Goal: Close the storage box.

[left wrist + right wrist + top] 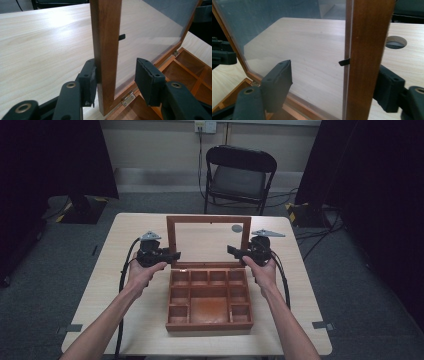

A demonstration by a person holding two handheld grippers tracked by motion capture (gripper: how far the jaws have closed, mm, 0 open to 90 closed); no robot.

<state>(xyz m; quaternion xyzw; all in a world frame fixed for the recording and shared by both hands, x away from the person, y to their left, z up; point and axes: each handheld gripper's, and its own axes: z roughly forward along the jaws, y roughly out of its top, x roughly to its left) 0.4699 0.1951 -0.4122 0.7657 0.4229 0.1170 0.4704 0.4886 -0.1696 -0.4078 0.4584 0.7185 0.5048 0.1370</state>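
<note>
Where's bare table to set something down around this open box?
Bare tabletop left of the wooden box, and a strip right of it. Behind the upright lid there is room, short of the round hole. Crowded at both lid sides: left gripper, right gripper.

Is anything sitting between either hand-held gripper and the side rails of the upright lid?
Nothing visible. Each rail of the lid already stands between jaws. The left hand-held gripper has one pad against its rail, the other apart; the right hand-held gripper straddles its rail, open.
</note>
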